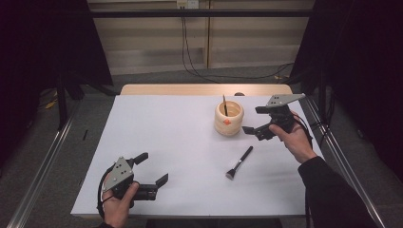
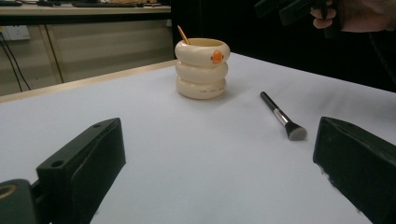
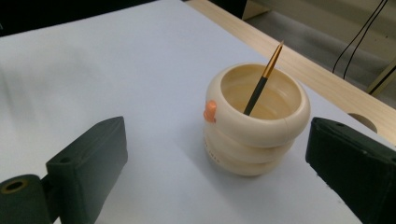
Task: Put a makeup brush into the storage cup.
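High view: the white desk [image 1: 180,142] carries a cream ribbed holder [image 1: 228,118] at its far right, with a thin brush handle [image 1: 225,105] standing inside it. A black makeup brush [image 1: 239,162] lies flat on the desk, nearer the person than the holder and well apart from it, bristles toward the person. The right tongs [image 1: 254,120] hover just beside the holder on its right side, jaws spread wide and gripping nothing. The left tongs [image 1: 153,169] sit low at the near left of the desk, well apart from both brush and holder, jaws likewise wide open and empty. Left gripper view: both black jaws stand far apart at the bottom corners with bare desk between them; the makeup brush [image 2: 283,116] lies ahead to the right, the holder [image 2: 202,68] stands farther off, and the right tongs [image 2: 285,9] appear at the top edge in a hand [image 2: 357,15]. Right gripper view: the jaws stand wide apart, with the holder [image 3: 257,121] ahead between them, untouched; the thin brush [image 3: 264,79] leans inside it, its orange end pointing up.
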Demonstrator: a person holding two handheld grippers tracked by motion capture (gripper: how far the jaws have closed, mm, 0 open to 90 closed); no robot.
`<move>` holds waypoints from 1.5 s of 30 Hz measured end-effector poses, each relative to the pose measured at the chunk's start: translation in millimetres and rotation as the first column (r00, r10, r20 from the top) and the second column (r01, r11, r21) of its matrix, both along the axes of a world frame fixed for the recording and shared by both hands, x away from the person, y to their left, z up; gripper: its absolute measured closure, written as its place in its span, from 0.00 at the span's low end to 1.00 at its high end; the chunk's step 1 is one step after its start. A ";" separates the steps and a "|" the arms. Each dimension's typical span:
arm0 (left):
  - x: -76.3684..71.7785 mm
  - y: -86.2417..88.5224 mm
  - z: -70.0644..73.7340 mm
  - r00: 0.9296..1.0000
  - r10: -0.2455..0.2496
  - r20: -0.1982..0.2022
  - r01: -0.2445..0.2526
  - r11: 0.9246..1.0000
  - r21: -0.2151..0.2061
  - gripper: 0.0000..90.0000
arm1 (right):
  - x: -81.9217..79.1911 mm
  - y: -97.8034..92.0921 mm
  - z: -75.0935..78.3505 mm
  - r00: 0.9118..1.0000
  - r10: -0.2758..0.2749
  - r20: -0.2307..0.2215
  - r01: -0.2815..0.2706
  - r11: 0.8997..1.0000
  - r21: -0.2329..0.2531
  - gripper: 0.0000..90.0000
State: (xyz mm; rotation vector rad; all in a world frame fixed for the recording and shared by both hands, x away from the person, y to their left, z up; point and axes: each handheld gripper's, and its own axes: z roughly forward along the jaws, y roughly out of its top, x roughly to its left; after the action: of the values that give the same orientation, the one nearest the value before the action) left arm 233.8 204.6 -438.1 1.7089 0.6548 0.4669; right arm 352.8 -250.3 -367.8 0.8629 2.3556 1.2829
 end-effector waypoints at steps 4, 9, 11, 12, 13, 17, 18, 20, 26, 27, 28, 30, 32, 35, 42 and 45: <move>0.2 0.0 -0.1 1.000 -0.004 0.001 0.004 1.000 0.004 0.03 | 3.3 2.2 0.1 0.999 0.027 -0.043 -0.029 0.998 -0.053 0.06; 0.4 0.1 -0.2 1.000 -0.006 0.000 0.006 1.000 0.005 0.03 | 5.7 5.9 -0.7 0.993 0.070 -0.095 -0.080 0.992 -0.102 0.05; 0.5 0.2 -0.1 1.000 -0.006 0.001 0.006 1.000 0.004 0.03 | 6.3 8.3 -1.3 0.989 0.084 -0.119 -0.099 0.987 -0.125 0.05; 0.3 0.1 -0.1 1.000 -0.004 0.001 0.004 1.000 0.006 0.03 | 7.1 9.3 -1.9 0.986 0.093 -0.136 -0.110 0.986 -0.123 0.05; 0.1 -0.4 -0.2 1.000 -0.001 -0.002 0.001 1.000 0.002 0.03 | 7.9 10.3 -2.2 0.982 0.104 -0.155 -0.125 0.984 -0.130 0.06; 0.0 -0.4 -0.2 1.000 0.000 -0.001 0.000 1.000 -0.001 0.03 | 9.8 16.3 -4.0 0.977 0.126 -0.169 -0.161 0.964 -0.211 0.06; 0.5 0.3 0.0 1.000 -0.005 0.002 0.005 1.000 0.010 0.03 | 10.1 17.9 -4.4 0.978 0.133 -0.162 -0.167 0.960 -0.225 0.06; 0.6 0.3 0.0 1.000 -0.004 0.002 0.004 1.000 0.006 0.03 | 11.3 21.0 -6.5 0.971 0.167 -0.172 -0.207 0.945 -0.255 0.06; -0.1 -1.4 -0.6 1.000 0.005 -0.005 -0.005 1.000 -0.013 0.03 | 12.9 27.4 -14.7 0.923 0.265 -0.280 -0.345 0.892 -0.292 0.07; 0.9 0.8 -0.1 1.000 -0.007 0.004 0.007 1.000 0.017 0.03 | 13.1 27.7 -15.5 0.917 0.277 -0.288 -0.361 0.883 -0.300 0.07; 0.2 -1.2 -0.6 1.000 0.010 -0.005 -0.010 1.000 -0.011 0.03 | 12.4 28.0 -15.9 0.908 0.282 -0.309 -0.376 0.874 -0.308 0.08; 0.8 0.3 -0.2 1.000 0.000 0.001 0.000 1.000 0.014 0.03 | 12.7 27.8 -17.5 0.893 0.304 -0.333 -0.410 0.854 -0.320 0.09; 0.7 0.4 -0.1 1.000 -0.003 0.002 0.003 1.000 0.015 0.03 | 13.9 27.4 -19.1 0.885 0.312 -0.347 -0.426 0.843 -0.329 0.08; 0.6 -0.1 -0.3 1.000 0.001 0.002 -0.001 1.000 0.012 0.03 | 14.7 26.9 -20.9 0.881 0.314 -0.354 -0.433 0.837 -0.336 0.10; 0.7 -0.1 -0.5 1.000 0.006 -0.002 -0.006 1.000 0.013 0.03 | 15.7 31.8 -31.7 0.872 0.292 -0.394 -0.444 0.810 -0.382 0.13; 0.8 0.2 -0.6 1.000 0.004 -0.002 -0.004 1.000 0.014 0.03 | 16.2 36.3 -39.7 0.861 0.320 -0.395 -0.477 0.777 -0.411 0.18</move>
State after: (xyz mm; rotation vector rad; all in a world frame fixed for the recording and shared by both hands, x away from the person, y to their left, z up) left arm 234.6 204.8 -438.6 1.7218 0.6583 0.4733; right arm 369.0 -214.0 -407.6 0.4128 3.0448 0.6096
